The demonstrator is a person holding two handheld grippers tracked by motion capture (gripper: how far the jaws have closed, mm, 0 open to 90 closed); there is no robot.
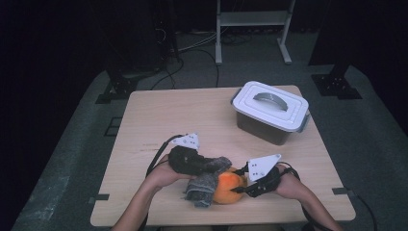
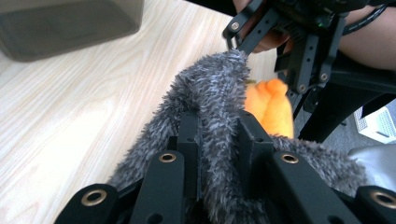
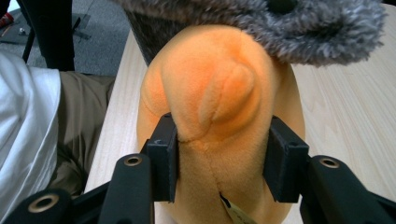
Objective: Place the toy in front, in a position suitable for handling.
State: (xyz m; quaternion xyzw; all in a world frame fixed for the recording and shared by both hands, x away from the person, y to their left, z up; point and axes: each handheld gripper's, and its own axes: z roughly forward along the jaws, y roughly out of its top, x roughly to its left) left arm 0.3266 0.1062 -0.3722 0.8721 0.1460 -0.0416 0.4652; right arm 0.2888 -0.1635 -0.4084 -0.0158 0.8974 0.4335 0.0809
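The orange plush toy (image 1: 227,188) sits at the near edge of the wooden table (image 1: 159,115), right in front of the person, and it is caught from both sides. A grey fuzzy cloth (image 1: 204,185) drapes over its left side and top, touching it, with a thick fold hanging down to the tabletop. The right gripper (image 1: 240,185) comes in from the right, and in the right gripper view its two black jaws press into the orange plush on either side, denting the soft body between them: a firm hold at a middling width. The left gripper (image 1: 211,166) lies across from the left, and in the left gripper view its jaws are pinched narrow on a ridge of the grey cloth (image 2: 210,112), fur bulging out on both sides of the pads. Beyond that ridge a bit of the orange toy (image 2: 271,105) peeks out, with the other gripper close behind it. Both of the person's forearms rest low over the table's near edge. Well apart, toward the far right corner of the table, stands a grey storage box (image 1: 270,113) with its white handled lid on.
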